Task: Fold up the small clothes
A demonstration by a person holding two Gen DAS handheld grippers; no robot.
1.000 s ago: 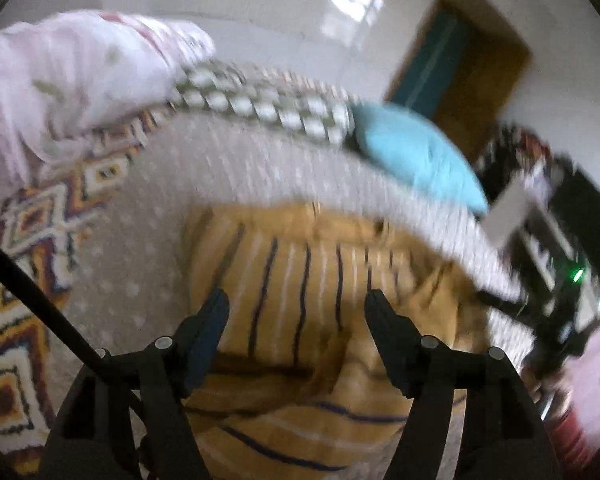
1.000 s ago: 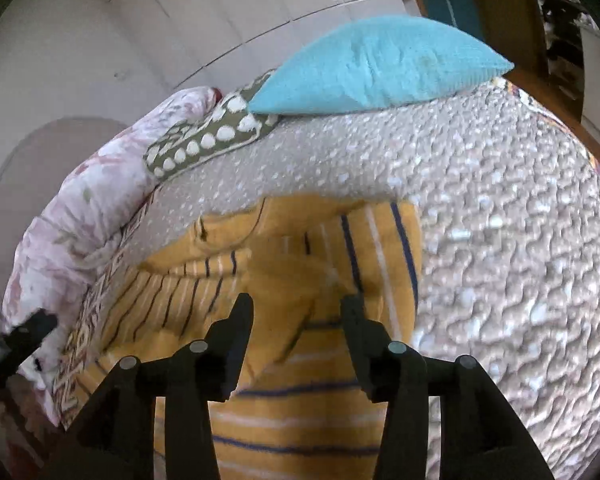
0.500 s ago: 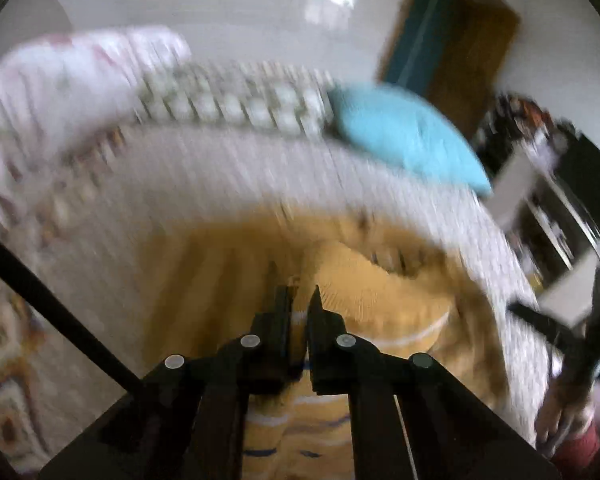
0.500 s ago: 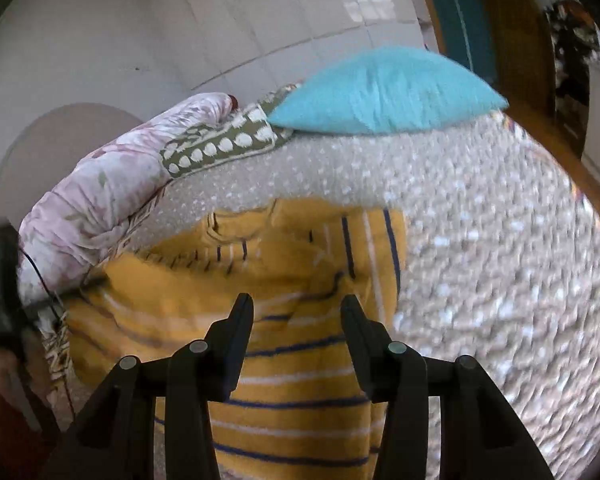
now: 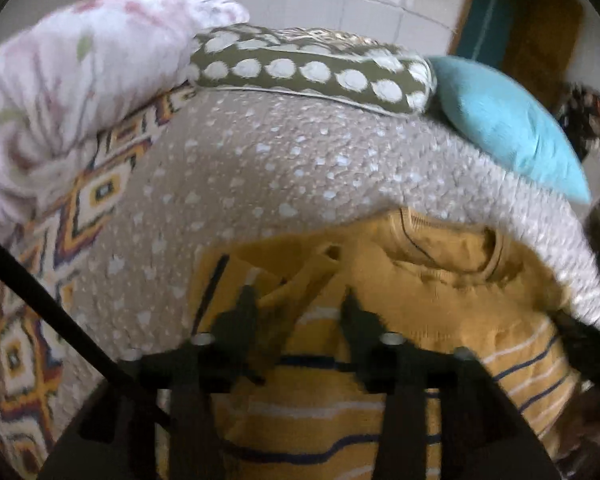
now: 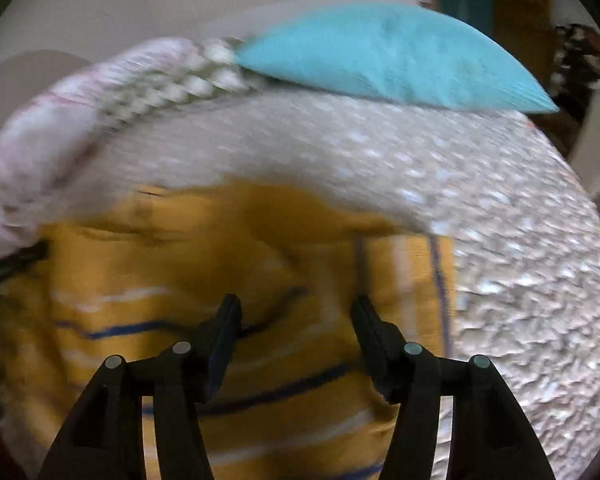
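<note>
— Opening now, your left tool (image 5: pixel 298 306) has yellow cloth between its jaws, unclamped; your right tool (image 6: pixel 296 320) also widens, grasping nothing.

— And the fold?

— Partly done, I judge: the striped sweater (image 5: pixel 440 292) lies bunched mid-bed (image 5: pixel 260 168), short of the pillows at its far edge. Both tools tip steeply down over it.

yellow striped top (image 6: pixel 260 264), motion-blurred; bottom-cropped

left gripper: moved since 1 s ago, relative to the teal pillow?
Yes. The left gripper shifted left and closer along the yellow striped top; the teal pillow slid toward the right edge of the left wrist view. Its jaws are opening, nothing pinched.
</note>
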